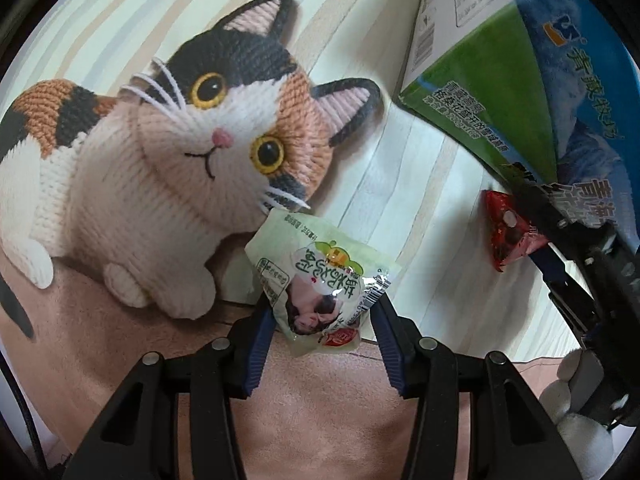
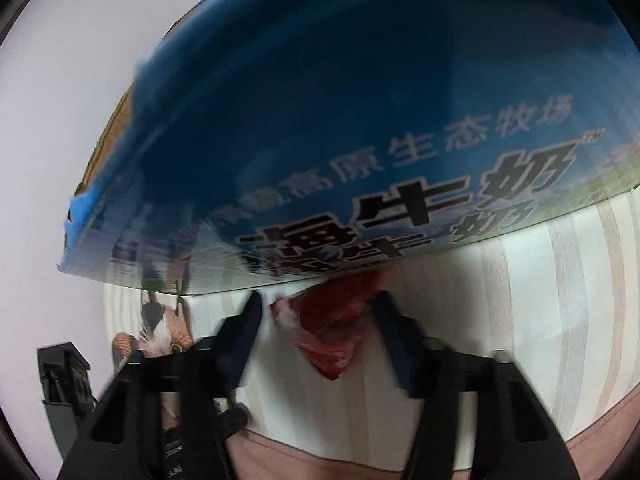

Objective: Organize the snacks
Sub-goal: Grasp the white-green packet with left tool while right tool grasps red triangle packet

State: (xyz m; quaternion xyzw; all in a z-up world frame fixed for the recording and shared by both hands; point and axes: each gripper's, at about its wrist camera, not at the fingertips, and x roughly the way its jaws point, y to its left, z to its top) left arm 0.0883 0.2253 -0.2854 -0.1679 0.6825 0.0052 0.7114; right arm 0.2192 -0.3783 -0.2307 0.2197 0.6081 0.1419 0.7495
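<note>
My left gripper is shut on a pale green snack packet and holds it above the mat, just in front of the printed cat. My right gripper is shut on a red snack packet, right below the near wall of a blue and green milk carton box. In the left wrist view the red packet shows at the right, in the right gripper's fingers, against the box. The right wrist view is blurred.
A striped mat with a printed calico cat covers the surface. A pink band runs along its near edge. A white plush thing lies at the lower right. A dark object stands at the left.
</note>
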